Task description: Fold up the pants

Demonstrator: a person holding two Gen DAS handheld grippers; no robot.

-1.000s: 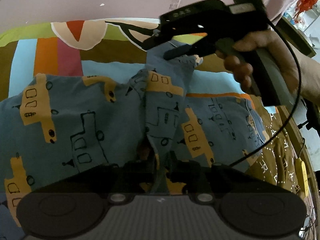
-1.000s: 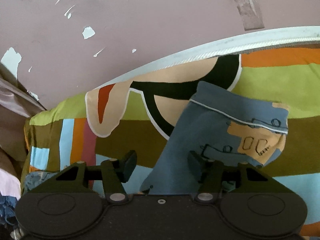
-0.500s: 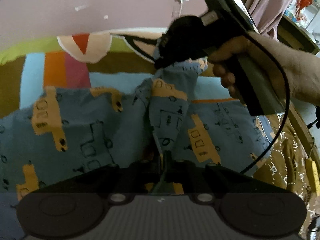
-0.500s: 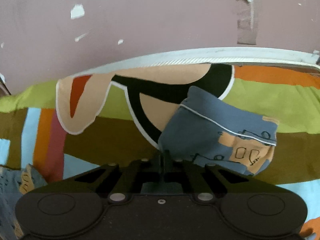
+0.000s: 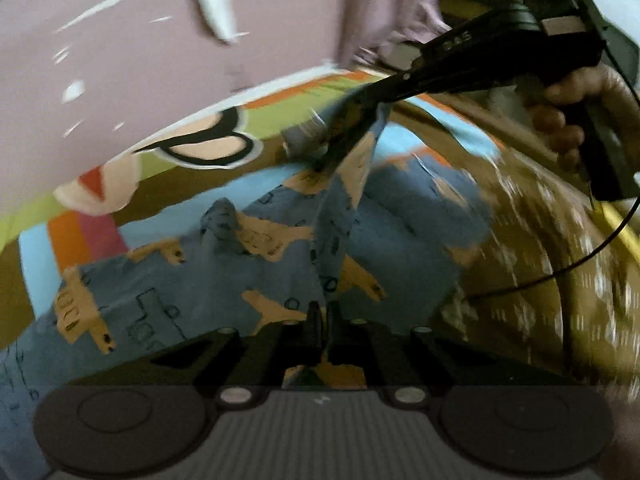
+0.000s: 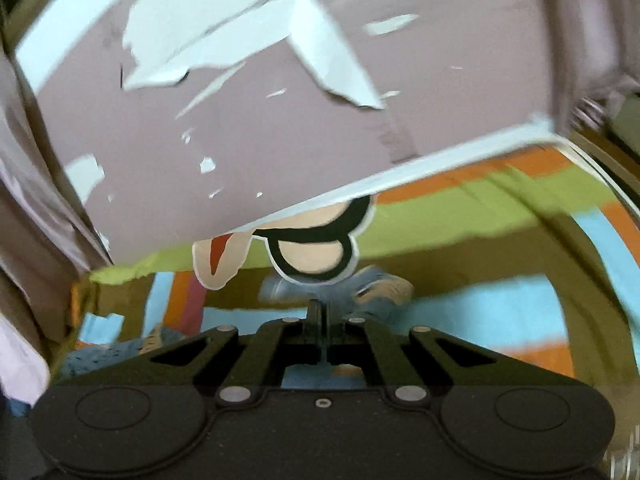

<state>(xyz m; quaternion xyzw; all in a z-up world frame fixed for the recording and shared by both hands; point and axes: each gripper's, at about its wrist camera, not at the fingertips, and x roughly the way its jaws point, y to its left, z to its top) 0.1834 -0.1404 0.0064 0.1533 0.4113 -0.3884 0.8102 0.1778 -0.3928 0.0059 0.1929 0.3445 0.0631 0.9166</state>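
Both grippers have swung up, lifting a ridge of the pants (image 5: 224, 280) off the bed (image 5: 92, 236). Left gripper (image 5: 322, 320) fingers pinch the near cloth; right gripper (image 5: 340, 140) fingers pinch the hem beyond it. Soft, light fabric sags between them, so seams and hems look safest to hold.

Soft, dim indoor light with no hard shadows or glare falls on both fisheye views, whose corners go black and whose straight lines bow. Motion blur smears the mauve peeling-paint wall (image 6: 280, 140) and the brown dotted fabric (image 5: 540, 248) at the right. Near the lenses, the dark camera housings stay sharp.
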